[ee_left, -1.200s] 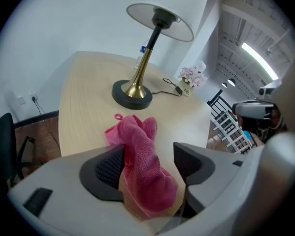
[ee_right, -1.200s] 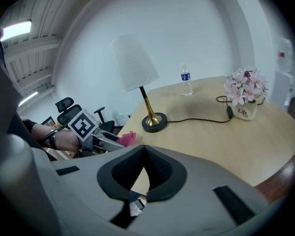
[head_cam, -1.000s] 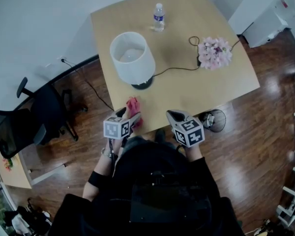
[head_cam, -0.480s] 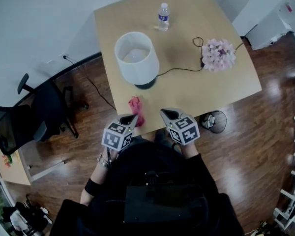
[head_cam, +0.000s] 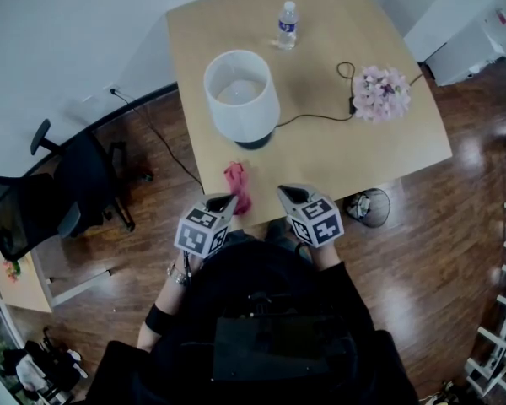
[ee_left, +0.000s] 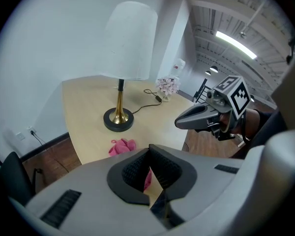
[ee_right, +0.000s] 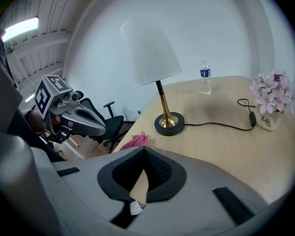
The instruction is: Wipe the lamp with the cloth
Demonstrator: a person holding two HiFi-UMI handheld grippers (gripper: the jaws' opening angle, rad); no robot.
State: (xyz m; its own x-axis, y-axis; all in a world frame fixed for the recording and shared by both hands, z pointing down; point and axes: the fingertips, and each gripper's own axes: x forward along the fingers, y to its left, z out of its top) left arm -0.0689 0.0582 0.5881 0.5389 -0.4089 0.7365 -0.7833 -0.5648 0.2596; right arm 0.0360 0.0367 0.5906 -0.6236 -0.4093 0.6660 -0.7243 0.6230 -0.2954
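Left gripper (head_cam: 223,201) drawn back off the pink cloth (head_cam: 236,184); jaws pressed together, empty, same on right gripper (head_cam: 287,194). Cloth lies crumpled at near edge of table (head_cam: 363,159), before the lamp (head_cam: 240,95). Judged soft, light, limp: pinch a raised fold.

Left gripper (ee_left: 149,152) with jaws closed together, pink cloth (ee_left: 121,146) by the table's (ee_left: 88,107) near edge, lamp (ee_left: 123,68) standing beyond it, right gripper (ee_left: 179,123) alongside

I see lamp (head_cam: 241,95): white shade, gold stem, black base. Cloth (head_cam: 237,186) on my side of lamp is pink. Table (head_cam: 388,154) light wood. Bottle (head_cam: 287,25) behind lamp w/ blue label. Flowers (head_cam: 381,93) right of lamp pink-white. Left gripper (head_cam: 226,201) & right gripper (head_cam: 288,195) grey, b/w square markers.
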